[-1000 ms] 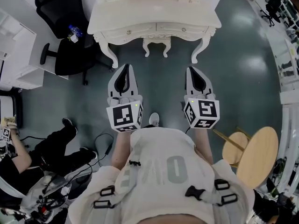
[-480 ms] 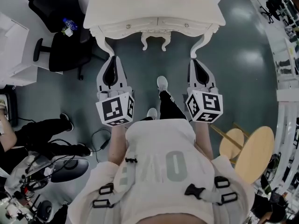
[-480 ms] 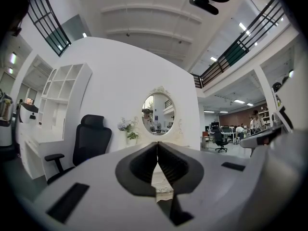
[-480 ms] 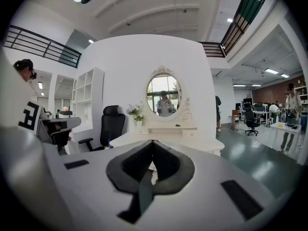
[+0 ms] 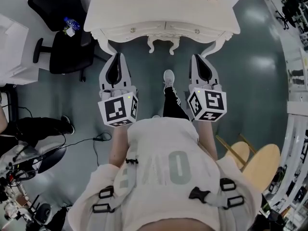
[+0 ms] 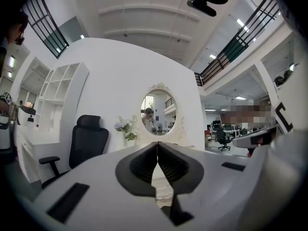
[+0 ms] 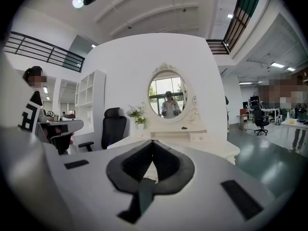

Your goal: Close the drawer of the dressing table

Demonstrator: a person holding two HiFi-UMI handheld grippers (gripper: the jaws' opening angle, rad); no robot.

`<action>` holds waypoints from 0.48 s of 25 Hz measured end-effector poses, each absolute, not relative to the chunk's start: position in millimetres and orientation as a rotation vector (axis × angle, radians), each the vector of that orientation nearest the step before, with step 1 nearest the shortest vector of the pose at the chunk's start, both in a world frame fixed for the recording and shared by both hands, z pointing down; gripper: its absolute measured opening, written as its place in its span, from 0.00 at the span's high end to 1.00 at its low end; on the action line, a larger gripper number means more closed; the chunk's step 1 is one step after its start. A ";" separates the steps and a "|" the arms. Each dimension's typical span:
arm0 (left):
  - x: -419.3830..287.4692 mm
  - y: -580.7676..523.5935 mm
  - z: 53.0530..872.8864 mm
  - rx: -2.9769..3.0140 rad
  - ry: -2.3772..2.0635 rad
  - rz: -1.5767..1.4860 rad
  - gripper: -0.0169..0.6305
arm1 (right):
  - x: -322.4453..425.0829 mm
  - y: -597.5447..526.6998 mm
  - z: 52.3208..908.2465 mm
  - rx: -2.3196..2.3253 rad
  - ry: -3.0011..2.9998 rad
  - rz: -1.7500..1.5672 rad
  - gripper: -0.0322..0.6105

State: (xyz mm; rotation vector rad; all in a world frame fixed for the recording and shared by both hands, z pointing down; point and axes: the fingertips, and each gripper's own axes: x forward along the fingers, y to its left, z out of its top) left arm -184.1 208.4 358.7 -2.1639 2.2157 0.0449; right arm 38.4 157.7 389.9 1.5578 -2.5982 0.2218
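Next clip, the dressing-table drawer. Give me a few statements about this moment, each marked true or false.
1. The left gripper and the right gripper are both shut, with nothing between their jaws. True.
2. In the head view, the black office chair stands to the right of the dressing table. False: it stands to the table's left.
3. An oval mirror stands on the dressing table. True.
4. The right gripper holds a bottle. False: the bottle lies on the chair, and the gripper is empty.
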 end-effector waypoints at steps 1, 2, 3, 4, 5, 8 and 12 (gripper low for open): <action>-182.7 197.2 357.2 -2.164 2.214 0.049 0.94 | 38.7 146.4 389.0 1.554 -2.601 0.217 0.94; -179.6 188.0 356.7 -2.164 2.213 0.062 0.94 | 41.4 136.7 389.6 1.552 -2.602 0.213 0.94; -176.2 179.1 356.7 -2.163 2.215 0.083 0.94 | 45.0 127.0 391.5 1.548 -2.602 0.212 0.94; -173.5 169.0 357.1 -2.161 2.221 0.106 0.94 | 48.1 115.9 394.0 1.541 -2.603 0.218 0.94; -171.3 157.3 357.8 -2.157 2.230 0.123 0.94 | 50.3 103.1 396.6 1.528 -2.605 0.231 0.94; -162.0 114.7 361.5 -2.154 2.263 0.109 0.94 | 56.2 59.5 399.5 1.475 -2.607 0.273 0.94; -162.3 31.1 342.7 -2.160 2.271 0.144 0.94 | 51.2 -20.0 378.7 1.443 -2.619 0.234 0.94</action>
